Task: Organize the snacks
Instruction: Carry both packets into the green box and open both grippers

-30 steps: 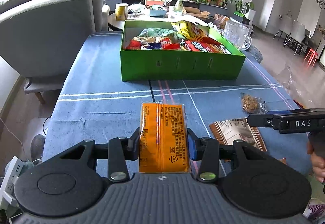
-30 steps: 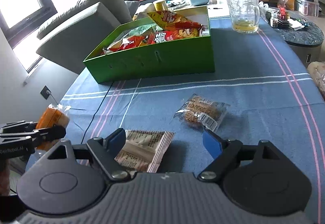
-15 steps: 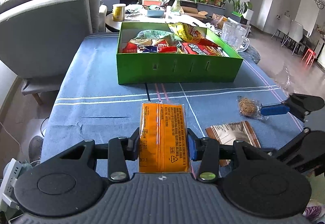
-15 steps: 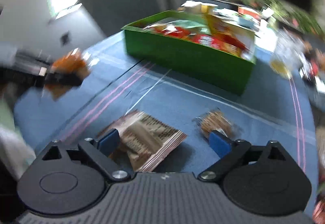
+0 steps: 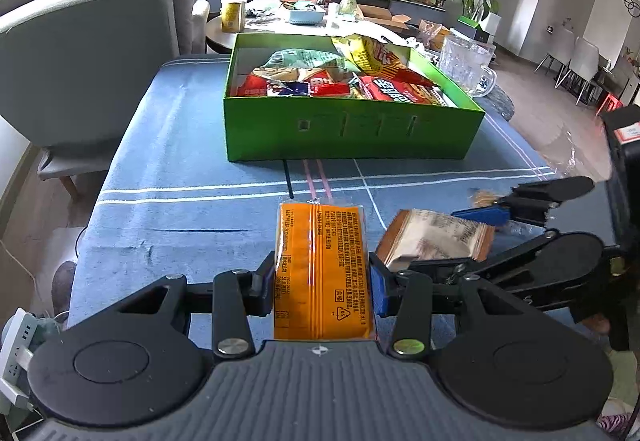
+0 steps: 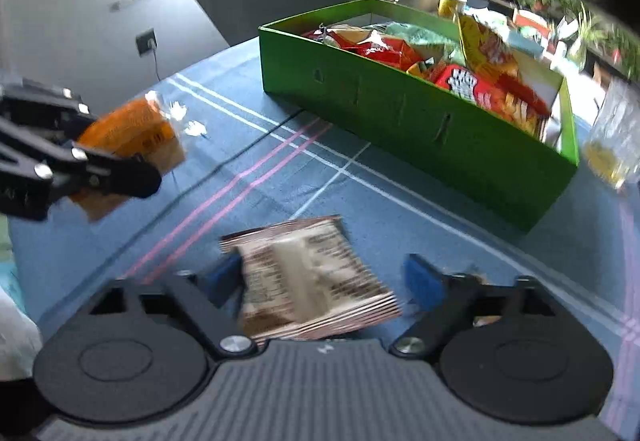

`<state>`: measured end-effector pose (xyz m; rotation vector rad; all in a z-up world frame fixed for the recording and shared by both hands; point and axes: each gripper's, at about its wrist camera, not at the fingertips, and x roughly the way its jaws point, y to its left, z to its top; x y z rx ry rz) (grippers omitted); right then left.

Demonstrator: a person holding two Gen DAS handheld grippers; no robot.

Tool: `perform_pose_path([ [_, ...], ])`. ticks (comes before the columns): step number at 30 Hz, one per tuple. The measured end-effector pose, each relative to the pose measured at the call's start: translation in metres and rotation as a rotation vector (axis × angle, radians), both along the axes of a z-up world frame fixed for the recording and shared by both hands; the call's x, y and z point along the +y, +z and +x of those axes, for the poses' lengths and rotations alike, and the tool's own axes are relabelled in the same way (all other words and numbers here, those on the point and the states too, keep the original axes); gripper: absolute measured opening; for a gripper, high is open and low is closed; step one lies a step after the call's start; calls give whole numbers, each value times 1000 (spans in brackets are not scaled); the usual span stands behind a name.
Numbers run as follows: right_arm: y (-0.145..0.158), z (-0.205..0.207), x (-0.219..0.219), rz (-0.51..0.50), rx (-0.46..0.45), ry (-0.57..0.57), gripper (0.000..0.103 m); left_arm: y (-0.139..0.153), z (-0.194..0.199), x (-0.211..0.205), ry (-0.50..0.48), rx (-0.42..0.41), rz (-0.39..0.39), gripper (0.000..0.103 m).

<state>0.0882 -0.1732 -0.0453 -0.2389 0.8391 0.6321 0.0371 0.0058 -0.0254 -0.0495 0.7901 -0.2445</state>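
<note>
Item: orange packet [image 5: 323,273]. I hold it in my left gripper [image 5: 322,283], pads pressed on both long edges, its long axis running straight ahead along the fingers toward the box [image 5: 348,129]. It hangs above the blue cloth [image 5: 180,209], well short of the box.

Item: brown packet [image 6: 308,281]. It lies flat on the cloth just before my right gripper [image 6: 326,277], between the two blue pads. Left pad sits at the packet's left edge; the right pad [image 6: 420,281] stands apart from the right edge. Jaws are closing, not yet pinching as far as I can tell; the view is blurred. Its long axis runs roughly forward and slightly left to right across the fingers.

Item: box, green, open-topped, already crowded with snack bags. It stands ahead of both grippers.

Relation that counts: the brown packet is nearer my right hand, already inside its span, so I judge that hand takes it. The box lies beyond, forward.
</note>
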Motion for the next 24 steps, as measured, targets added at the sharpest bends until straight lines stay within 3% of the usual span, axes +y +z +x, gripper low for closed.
perform_pose_path([
  [4, 6, -9, 0, -23, -46, -84, 88, 0, -1, 0, 4, 1, -11, 41],
  [13, 53, -11, -34, 242, -102, -289, 88, 16, -4, -3, -12, -47, -31, 41],
  [18, 64, -4, -40, 309, -104, -382, 88, 26, 7, -5, 2, -72, -54, 41],
  [24, 74, 7, -36, 350, -115, -397, 88, 38, 28, -11, 10, -94, -72, 41],
])
